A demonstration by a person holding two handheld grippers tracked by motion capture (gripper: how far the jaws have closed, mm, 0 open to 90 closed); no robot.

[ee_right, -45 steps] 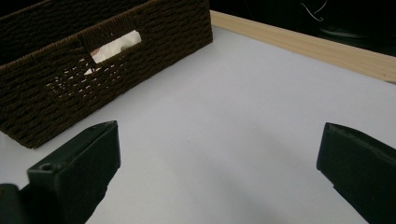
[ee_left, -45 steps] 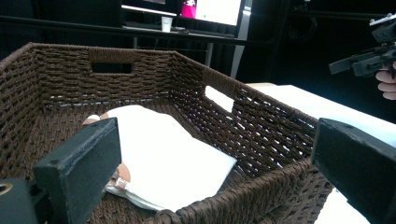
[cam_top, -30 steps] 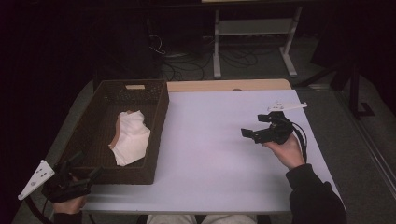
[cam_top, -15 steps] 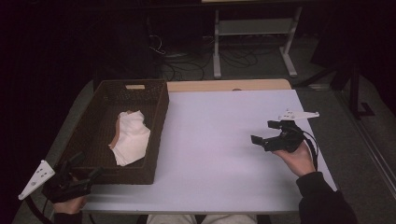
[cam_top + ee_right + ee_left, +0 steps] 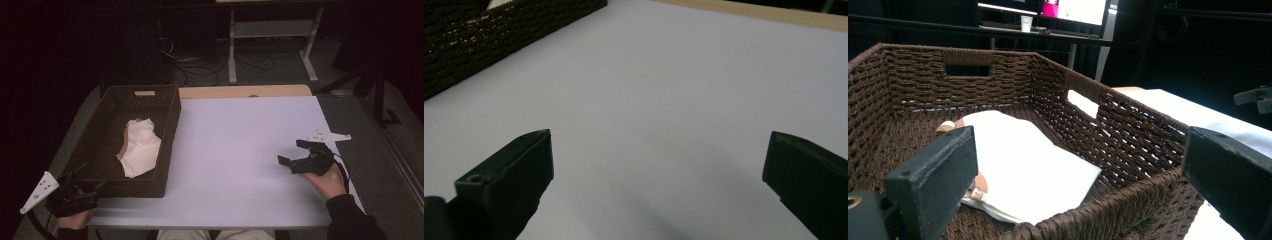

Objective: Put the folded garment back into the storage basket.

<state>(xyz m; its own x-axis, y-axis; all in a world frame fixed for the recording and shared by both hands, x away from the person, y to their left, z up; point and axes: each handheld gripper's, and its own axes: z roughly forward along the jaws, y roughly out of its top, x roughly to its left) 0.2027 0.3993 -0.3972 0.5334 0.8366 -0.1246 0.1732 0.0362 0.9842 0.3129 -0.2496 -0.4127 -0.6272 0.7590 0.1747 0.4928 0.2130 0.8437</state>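
A dark brown woven basket (image 5: 172,120) stands on the left part of the white table (image 5: 240,145). Inside it lies a crumpled white cloth (image 5: 142,147) with something tan under its left edge. My left gripper (image 5: 94,177) is open at the basket's near-left corner. In the left gripper view its jaws stand wide apart over the basket's near rim (image 5: 1128,100), looking at the cloth (image 5: 1023,165). My right gripper (image 5: 291,151) is open and empty above the table's right side. The right gripper view has bare tabletop (image 5: 674,75) between the jaws and the basket wall (image 5: 499,35) at upper left.
A wooden strip (image 5: 240,91) runs along the table's far edge. Beyond it, a metal stand (image 5: 272,30) and cables (image 5: 200,60) sit on the dark floor. The table's right edge (image 5: 345,165) lies just past my right hand.
My right gripper has moved right and toward the near edge, still open. The left gripper, basket and cloth have not moved.
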